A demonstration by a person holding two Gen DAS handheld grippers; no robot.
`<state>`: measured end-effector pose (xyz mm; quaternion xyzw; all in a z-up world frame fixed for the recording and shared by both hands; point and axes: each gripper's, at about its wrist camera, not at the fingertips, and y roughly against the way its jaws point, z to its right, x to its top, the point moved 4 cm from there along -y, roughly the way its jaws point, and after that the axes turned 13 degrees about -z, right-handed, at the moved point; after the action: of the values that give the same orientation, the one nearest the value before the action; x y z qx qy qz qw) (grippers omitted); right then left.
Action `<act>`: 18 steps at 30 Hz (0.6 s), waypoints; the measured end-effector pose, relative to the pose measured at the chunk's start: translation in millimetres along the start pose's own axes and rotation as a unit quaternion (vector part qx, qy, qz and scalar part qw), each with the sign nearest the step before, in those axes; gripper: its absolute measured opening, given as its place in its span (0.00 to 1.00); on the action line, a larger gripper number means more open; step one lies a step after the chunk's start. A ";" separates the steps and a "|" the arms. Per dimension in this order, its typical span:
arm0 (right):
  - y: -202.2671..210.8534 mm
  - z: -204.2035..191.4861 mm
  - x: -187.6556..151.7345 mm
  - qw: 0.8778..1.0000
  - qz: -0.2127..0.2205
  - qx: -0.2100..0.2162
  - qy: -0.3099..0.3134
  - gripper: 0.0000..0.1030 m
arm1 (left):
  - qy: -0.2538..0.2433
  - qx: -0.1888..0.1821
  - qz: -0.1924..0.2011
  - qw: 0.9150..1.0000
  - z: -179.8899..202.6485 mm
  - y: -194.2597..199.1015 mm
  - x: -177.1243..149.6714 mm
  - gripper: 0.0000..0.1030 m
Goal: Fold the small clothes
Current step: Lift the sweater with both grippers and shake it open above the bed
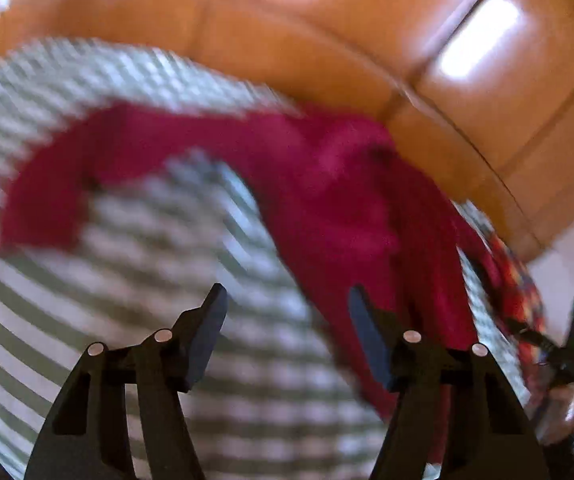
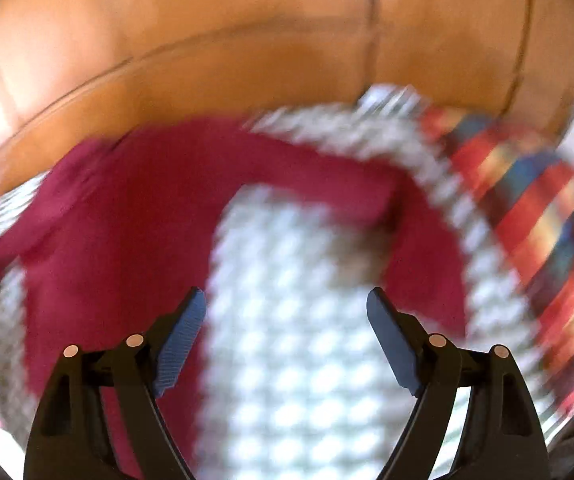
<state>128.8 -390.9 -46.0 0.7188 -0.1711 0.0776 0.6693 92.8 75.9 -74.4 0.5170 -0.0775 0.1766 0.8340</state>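
- Left wrist view: your left gripper (image 1: 287, 320) is hanging with its jaws apart and nothing between them, over the striped cloth (image 1: 147, 272).
- The garment (image 1: 327, 200), a crimson piece, is lying on that cloth in an arch: one limb is running out to the left, the bulk is bunching at the right and trailing down past your right-hand finger.
- The right gripper (image 1: 567, 344) is showing at the far right edge; from here you cannot tell how its jaws are standing.
- The sofa (image 1: 367, 40), tan leather, is rising just behind the cloth's far edge.
- Right wrist view: your right gripper (image 2: 287, 328) is standing wide open and empty above bare cloth (image 2: 295, 340), with the garment (image 2: 127, 220) arching around it on the left, top and right.
- A plaid fabric (image 2: 535, 208) is lying beyond the cloth at the right.
- Handling, as a judgement: the garment is looking light, limp and unbreakable; you are likely best pinching a limb's end or a hem corner, since the bunched middle is offering layers you may catch unevenly.
- Room: the open cloth inside the arch is giving you working space; the sofa back is closing the far side, the plaid fabric is crowding the right.
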 end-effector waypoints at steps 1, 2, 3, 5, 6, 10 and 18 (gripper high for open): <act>-4.5 -7.6 -21.8 0.999 -0.026 0.032 0.009 0.79 | -0.002 -0.006 -0.018 1.000 9.9 -14.3 -10.4 0.60; -8.2 -14.8 -41.9 0.997 -0.050 0.062 0.016 0.77 | -0.006 -0.010 -0.028 1.000 14.8 -24.5 -16.6 0.60; -11.5 -23.4 -61.9 0.993 -0.075 0.091 0.024 0.76 | -0.012 -0.019 -0.043 0.999 23.8 -38.1 -24.3 0.60; -14.9 -37.3 -89.5 0.985 -0.104 0.130 0.038 0.73 | -0.019 -0.012 -0.051 0.998 37.8 -55.7 -33.8 0.60; -16.8 -45.7 -105.5 0.981 -0.118 0.145 0.049 0.70 | -0.023 -0.008 -0.045 0.999 43.9 -57.6 -33.2 0.58; -20.0 -83.2 -134.9 0.978 -0.125 0.126 0.107 0.34 | -0.026 -0.036 -0.060 0.997 59.2 -68.3 -29.4 0.09; 37.3 -103.6 -96.9 0.979 -0.035 0.105 0.170 0.11 | -0.060 -0.038 0.020 0.997 47.6 40.4 -6.0 0.07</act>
<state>37.8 -276.4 -34.5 0.7672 -0.0203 0.1928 0.6114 74.6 48.5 -20.9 0.4930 -0.1448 0.1586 0.8431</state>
